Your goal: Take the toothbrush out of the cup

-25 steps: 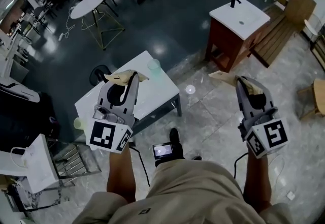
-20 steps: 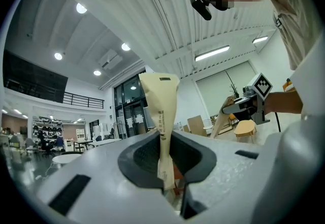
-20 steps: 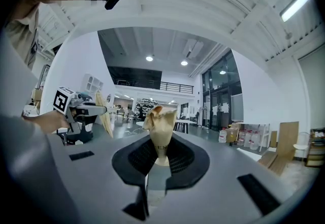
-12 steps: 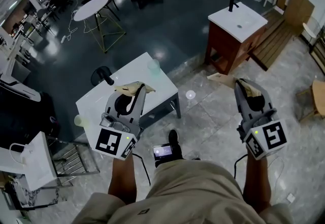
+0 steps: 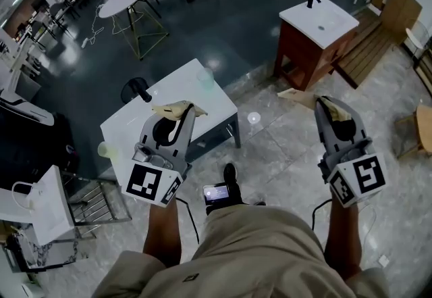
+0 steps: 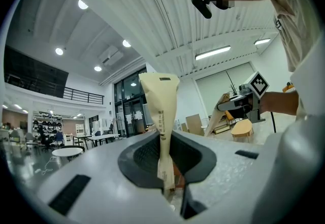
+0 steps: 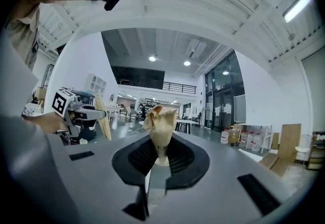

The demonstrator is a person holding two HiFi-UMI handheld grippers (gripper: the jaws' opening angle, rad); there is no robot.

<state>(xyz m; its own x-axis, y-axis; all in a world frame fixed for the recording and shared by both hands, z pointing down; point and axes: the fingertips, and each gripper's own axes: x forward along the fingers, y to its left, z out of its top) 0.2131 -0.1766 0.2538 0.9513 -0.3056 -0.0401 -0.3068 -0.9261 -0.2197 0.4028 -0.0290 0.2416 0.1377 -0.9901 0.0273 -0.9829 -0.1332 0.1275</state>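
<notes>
My left gripper (image 5: 178, 109) and right gripper (image 5: 330, 106): jaws pinched together, empty, held level. The pale green translucent cup (image 5: 204, 80) stands on the white rectangular surface (image 5: 210, 105); I can't make out a toothbrush from here. I'm keeping steady.

A person holds the left gripper (image 5: 177, 109) and the right gripper (image 5: 332, 107) out level ahead of the body, well apart, on bare forearms (image 5: 160, 229). Each gripper's tape-wrapped jaws are pressed together.

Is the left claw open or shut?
Shut. In the left gripper view the left claw shows its two tan-wrapped sides pressed together, with no gap and nothing between them.
</notes>
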